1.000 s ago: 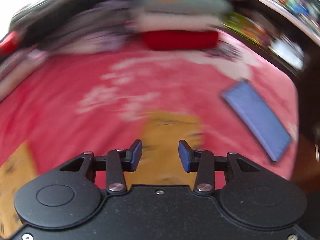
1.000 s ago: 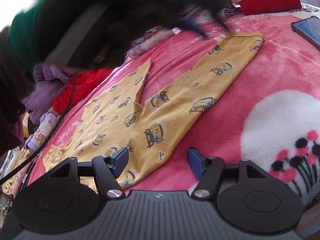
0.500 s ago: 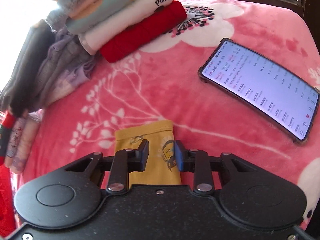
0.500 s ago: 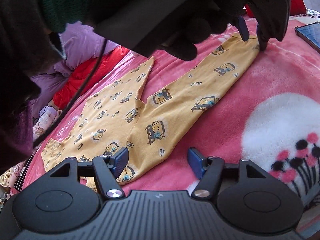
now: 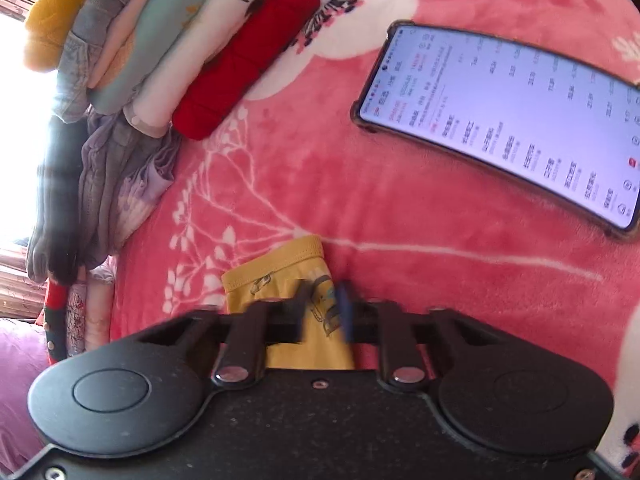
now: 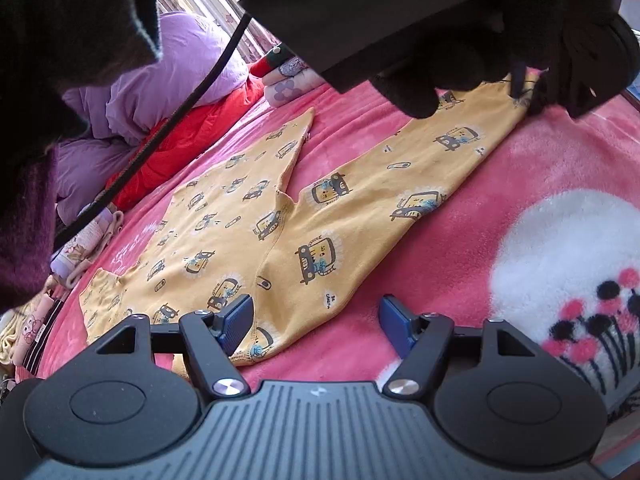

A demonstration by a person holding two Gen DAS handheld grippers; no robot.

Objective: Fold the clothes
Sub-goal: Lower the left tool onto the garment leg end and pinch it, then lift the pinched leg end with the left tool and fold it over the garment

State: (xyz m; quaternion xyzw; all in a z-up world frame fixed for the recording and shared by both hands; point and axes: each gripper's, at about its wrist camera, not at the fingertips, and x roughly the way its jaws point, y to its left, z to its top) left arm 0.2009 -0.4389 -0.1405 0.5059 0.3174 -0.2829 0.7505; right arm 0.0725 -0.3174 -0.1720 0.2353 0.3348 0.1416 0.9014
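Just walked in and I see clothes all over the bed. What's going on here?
A person with a handheld gripper in each hand is folding yellow car-print pants spread flat on a pink blanket. The left gripper is at the cuff of one leg, its fingers blurred, so a grip is unclear. The right gripper hangs open over the waist end. A stack of folded clothes and a lit phone lie nearby.

L cam close over pajama [image 5: 280, 276] cuff; R cam low, facing along same garment.
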